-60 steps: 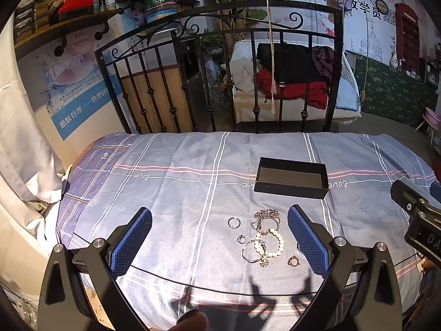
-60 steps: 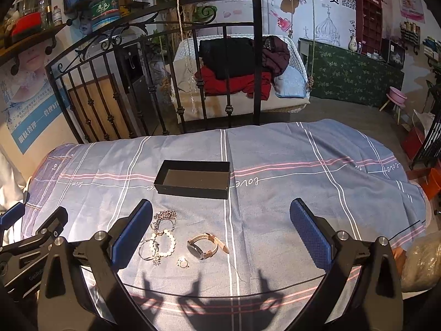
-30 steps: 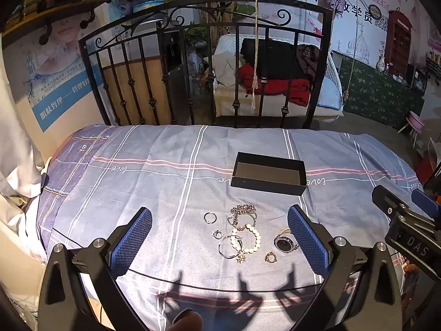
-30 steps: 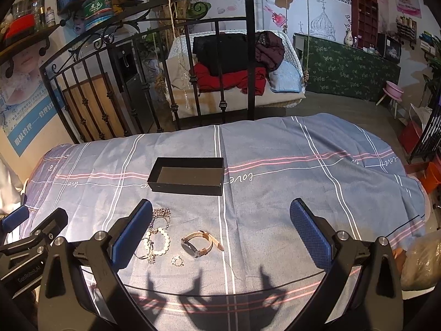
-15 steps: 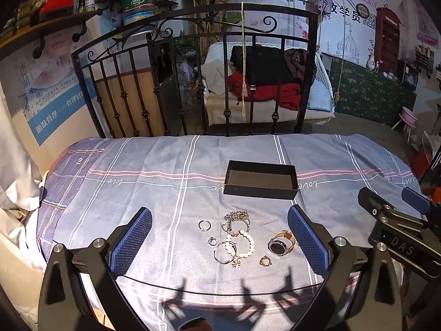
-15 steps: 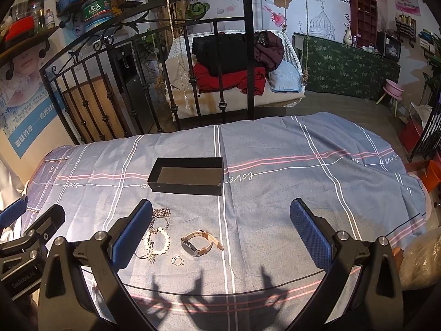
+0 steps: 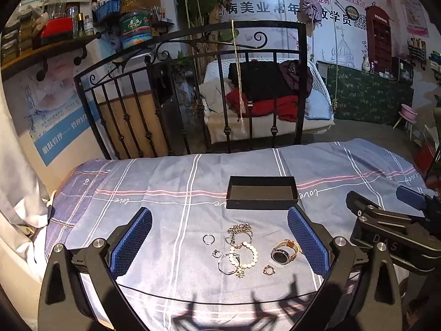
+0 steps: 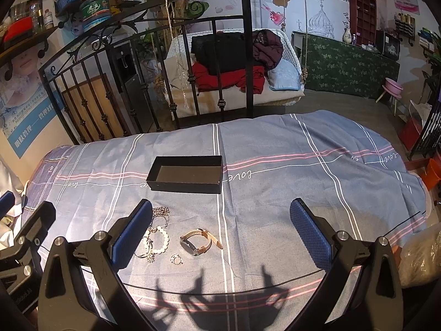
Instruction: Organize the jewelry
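Observation:
An empty black box [image 7: 261, 194] [image 8: 186, 175] sits open on the blue striped cloth. In front of it lie a gold watch [image 7: 284, 251] [image 8: 198, 241], a pearl bracelet [image 7: 246, 253] [image 8: 158, 239], a chain bracelet [image 7: 239, 231] [image 8: 160, 212], a silver bangle [image 7: 227, 262], a plain ring [image 7: 208, 239], a small ring [image 7: 216, 253] and a gold ring [image 7: 268, 270] [image 8: 177, 259]. My left gripper [image 7: 219, 244] is open above the jewelry. My right gripper [image 8: 220, 234] is open, right of the pile, with the watch between its fingers.
The cloth-covered table [image 7: 171, 187] ends at a black iron railing [image 7: 193, 96] behind. My right gripper's body [image 7: 394, 237] shows at the right of the left wrist view. A shelf with jars [image 7: 69, 33] hangs at the upper left.
My left gripper has shifted so the jewelry and box sit more central between its fingers. The right gripper has barely moved. Nothing on the table has moved.

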